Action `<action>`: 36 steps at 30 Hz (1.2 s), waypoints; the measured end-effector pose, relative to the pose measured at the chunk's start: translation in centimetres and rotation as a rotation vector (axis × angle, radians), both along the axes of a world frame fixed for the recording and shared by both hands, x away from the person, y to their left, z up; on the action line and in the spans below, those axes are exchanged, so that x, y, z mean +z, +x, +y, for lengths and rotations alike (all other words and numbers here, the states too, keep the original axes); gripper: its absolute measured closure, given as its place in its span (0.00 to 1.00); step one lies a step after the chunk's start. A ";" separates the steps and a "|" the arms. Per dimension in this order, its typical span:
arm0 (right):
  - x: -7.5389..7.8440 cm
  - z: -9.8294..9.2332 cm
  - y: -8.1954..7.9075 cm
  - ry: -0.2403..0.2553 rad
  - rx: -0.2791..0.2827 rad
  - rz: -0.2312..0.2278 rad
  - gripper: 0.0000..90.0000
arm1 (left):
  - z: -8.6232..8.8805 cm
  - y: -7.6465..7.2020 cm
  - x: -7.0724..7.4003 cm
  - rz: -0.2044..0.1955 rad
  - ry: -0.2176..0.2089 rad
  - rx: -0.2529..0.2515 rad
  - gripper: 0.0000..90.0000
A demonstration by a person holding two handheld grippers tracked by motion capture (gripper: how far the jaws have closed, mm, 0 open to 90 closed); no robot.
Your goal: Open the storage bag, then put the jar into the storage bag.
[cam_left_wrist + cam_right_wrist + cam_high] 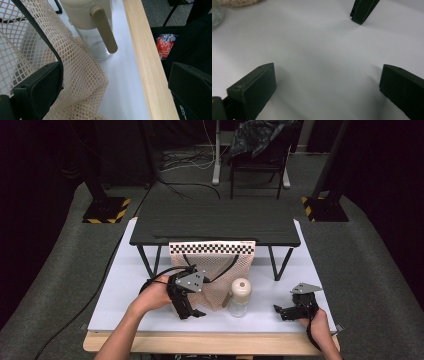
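Observation:
A beige mesh bag (216, 270) with a checkered top band and black handles hangs at the front of a low black shelf (215, 222). A clear bottle with a beige lid (240, 296) stands just right of the bag. My left gripper (192, 312) is open at the bag's lower left. In the left gripper view the mesh bag (77, 82) and a black handle strap (47, 42) lie against the left jaw, with the bottle (92, 37) beyond. My right gripper (280, 311) is open and empty, low over the white tabletop (319, 50), right of the bottle.
The shelf stands on thin black legs; one leg (362, 10) is ahead of the right gripper. The table's wooden front edge (147, 65) runs close to the left gripper. A chair (260, 155) and cables lie on the floor beyond the table.

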State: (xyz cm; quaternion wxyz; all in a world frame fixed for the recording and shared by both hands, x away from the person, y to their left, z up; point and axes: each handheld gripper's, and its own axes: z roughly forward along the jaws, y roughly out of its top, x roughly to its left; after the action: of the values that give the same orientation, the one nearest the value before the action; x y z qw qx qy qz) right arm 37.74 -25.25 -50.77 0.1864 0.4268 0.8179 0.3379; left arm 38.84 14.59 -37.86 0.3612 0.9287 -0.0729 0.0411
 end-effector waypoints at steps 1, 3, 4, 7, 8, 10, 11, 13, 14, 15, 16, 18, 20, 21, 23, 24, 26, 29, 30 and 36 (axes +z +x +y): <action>0.0 0.0 0.0 0.000 0.000 0.000 0.00 | 0.0 0.0 0.0 -0.001 0.000 0.000 0.00; 0.0 0.0 0.0 0.000 0.000 0.000 0.00 | 0.1 0.0 0.0 -0.003 0.000 -0.002 0.00; 0.0 0.0 0.0 0.000 0.000 0.000 0.00 | 0.1 -0.1 0.1 -0.002 -0.002 -0.001 0.00; 0.0 0.0 0.0 0.000 0.000 0.000 0.00 | 0.1 -0.2 0.2 -0.007 -0.002 -0.006 0.00; 0.0 0.0 0.0 -0.001 0.000 0.000 0.00 | 0.1 -0.2 0.2 -0.007 -0.001 -0.007 0.00; 0.0 0.0 0.0 -0.001 0.000 0.000 0.00 | 0.0 -0.2 0.3 -0.009 -0.001 -0.008 0.00; 0.0 0.0 0.0 -0.002 -0.001 0.000 0.00 | 0.0 -0.3 0.3 -0.010 -0.001 -0.008 0.00; 0.0 0.0 0.0 -0.003 -0.001 -0.001 0.00 | 0.0 -0.3 0.3 -0.016 0.003 -0.008 0.00; 0.0 0.0 0.0 -0.003 -0.002 -0.001 0.00 | 0.0 -0.3 0.3 -0.018 0.003 -0.009 0.00; 0.0 0.0 0.0 -0.003 -0.002 -0.001 0.00 | 0.0 -0.4 0.4 -0.018 0.001 -0.009 0.00; 0.0 0.0 0.0 -0.004 -0.002 -0.001 0.00 | 0.0 -0.4 0.4 -0.016 0.000 -0.009 0.00; 0.0 0.0 0.0 -0.005 -0.002 -0.001 0.00 | 0.0 -0.4 0.4 -0.018 0.000 -0.011 0.00; 0.0 0.1 0.0 -0.007 -0.002 -0.001 0.00 | 0.0 -0.5 0.4 -0.021 0.000 -0.010 0.00; 0.0 0.1 0.0 -0.008 -0.002 0.000 0.00 | 0.0 -0.5 0.4 -0.026 0.003 -0.010 0.00; 0.1 0.1 0.0 -0.014 -0.002 -0.003 0.00 | 0.0 -0.6 0.5 -0.027 0.001 -0.010 0.00; 0.1 0.1 -0.1 -0.019 -0.002 -0.007 0.00 | 0.1 -0.6 0.5 -0.027 0.000 -0.011 0.00; 0.1 0.2 -0.2 -0.028 -0.004 -0.014 0.00 | 0.1 -0.6 0.6 -0.027 -0.003 -0.012 0.00; 0.3 0.3 -0.1 -0.034 -0.011 -0.004 0.00 | 0.0 -0.6 0.5 -0.030 0.002 -0.010 0.00; 0.3 0.4 -0.1 -0.035 -0.026 0.008 0.00 | 0.0 -0.7 0.5 -0.031 0.002 -0.009 0.00; 0.9 0.8 -0.6 -0.060 -0.030 -0.029 0.00 | 0.1 -0.7 0.5 -0.030 -0.002 -0.011 0.00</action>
State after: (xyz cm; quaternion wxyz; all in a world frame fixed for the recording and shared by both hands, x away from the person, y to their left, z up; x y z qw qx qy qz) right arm 37.10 -24.50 -49.82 0.2158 0.4282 0.8185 0.3165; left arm 38.16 14.65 -37.34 0.3612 0.9272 -0.0835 0.0531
